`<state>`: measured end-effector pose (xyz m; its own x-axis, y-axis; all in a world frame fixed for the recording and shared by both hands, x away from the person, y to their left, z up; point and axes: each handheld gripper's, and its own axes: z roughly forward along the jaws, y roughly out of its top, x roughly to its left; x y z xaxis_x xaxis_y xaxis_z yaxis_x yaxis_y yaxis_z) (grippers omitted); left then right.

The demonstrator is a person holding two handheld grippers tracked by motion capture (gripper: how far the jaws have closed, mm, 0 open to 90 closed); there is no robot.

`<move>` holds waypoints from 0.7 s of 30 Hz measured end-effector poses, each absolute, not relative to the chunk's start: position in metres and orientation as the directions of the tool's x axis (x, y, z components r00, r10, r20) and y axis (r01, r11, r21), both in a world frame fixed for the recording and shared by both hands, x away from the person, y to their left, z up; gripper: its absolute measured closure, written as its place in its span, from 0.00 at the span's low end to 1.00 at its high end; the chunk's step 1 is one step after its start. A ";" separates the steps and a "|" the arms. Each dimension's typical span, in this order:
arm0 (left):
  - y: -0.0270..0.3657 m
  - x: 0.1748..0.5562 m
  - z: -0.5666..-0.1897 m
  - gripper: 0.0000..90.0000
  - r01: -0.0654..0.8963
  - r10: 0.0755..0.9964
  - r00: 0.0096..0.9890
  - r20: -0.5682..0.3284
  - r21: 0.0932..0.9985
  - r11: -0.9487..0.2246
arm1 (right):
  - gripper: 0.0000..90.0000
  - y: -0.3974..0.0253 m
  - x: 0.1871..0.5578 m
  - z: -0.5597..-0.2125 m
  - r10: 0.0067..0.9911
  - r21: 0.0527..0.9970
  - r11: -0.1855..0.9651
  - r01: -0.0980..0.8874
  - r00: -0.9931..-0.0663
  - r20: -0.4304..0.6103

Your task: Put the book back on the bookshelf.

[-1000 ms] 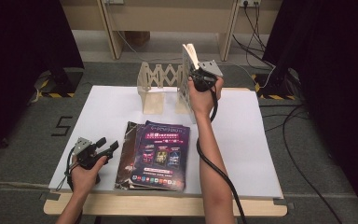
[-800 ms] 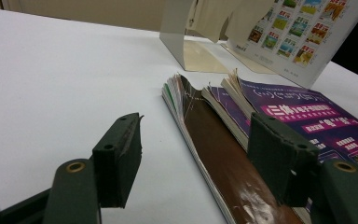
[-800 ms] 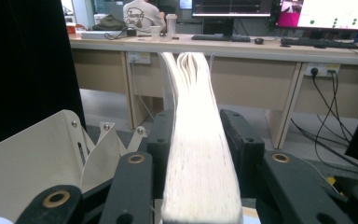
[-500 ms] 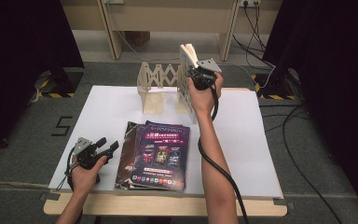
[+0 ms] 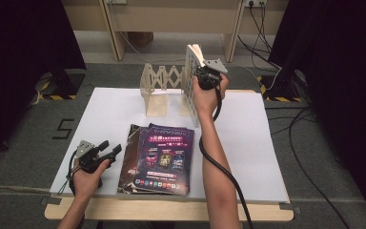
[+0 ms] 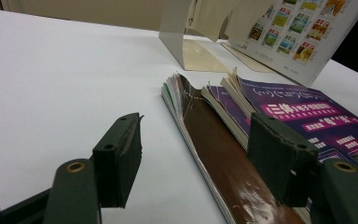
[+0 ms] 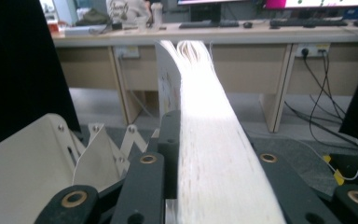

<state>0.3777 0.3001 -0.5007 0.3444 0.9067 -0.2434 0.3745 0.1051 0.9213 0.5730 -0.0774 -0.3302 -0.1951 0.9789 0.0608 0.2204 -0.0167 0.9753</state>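
My right gripper is shut on the spine edge of a white magazine, which it holds upright at the right end of the wooden accordion rack. In the right gripper view the magazine's pages run up between the black jaws, with the rack at lower left. My left gripper rests open near the table's front left, just left of a stack of magazines. In the left gripper view its jaws frame the stack's brown cover and purple cover.
A white sheet covers the wooden table. Desk legs and cables stand on the floor behind. Black curtains hang at both sides. The white sheet is bare to the right of the stack.
The right gripper and its magazine have risen slightly beside the rack. The left gripper has stayed where it was.
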 end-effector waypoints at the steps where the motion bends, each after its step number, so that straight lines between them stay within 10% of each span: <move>1: 0.300 0.378 -0.501 0.39 0.376 0.907 0.343 -0.244 0.921 0.105 | 0.83 -0.077 0.572 -0.331 0.980 0.978 -0.019 0.207 -0.188 0.059; 21: 0.299 0.378 -0.501 0.39 0.375 0.908 0.346 -0.236 0.922 0.097 | 0.61 -0.086 0.553 -0.335 0.951 0.985 -0.027 0.169 -0.300 0.078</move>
